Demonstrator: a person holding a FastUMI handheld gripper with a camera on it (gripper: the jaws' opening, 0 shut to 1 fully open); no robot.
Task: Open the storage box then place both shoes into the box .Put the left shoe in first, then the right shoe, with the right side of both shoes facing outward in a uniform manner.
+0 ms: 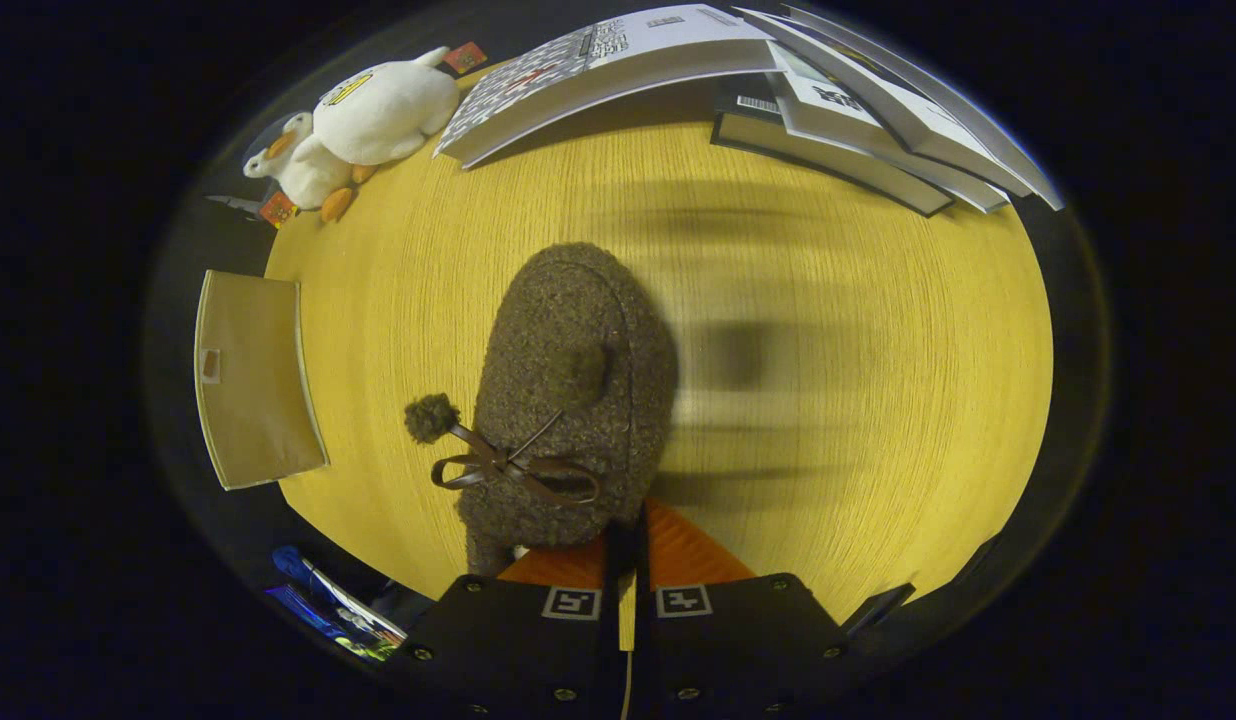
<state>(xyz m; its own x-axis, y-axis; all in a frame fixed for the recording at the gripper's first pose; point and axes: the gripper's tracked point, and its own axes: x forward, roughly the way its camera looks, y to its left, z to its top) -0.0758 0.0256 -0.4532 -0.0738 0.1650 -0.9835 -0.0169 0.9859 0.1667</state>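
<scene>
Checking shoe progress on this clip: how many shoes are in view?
1: a fuzzy brown shoe with a bow, gripped at its heel edge by the gripper above the yellow table. The other may be hidden.

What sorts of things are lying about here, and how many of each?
Fuzzy brown shoe, heel pinched in the closed tongs: 1
White plush ducks: 2
Books or boxes stacked at the far edge of the wooden table, at least: 4
Tan flat pouch: 1
Total: 8
</scene>
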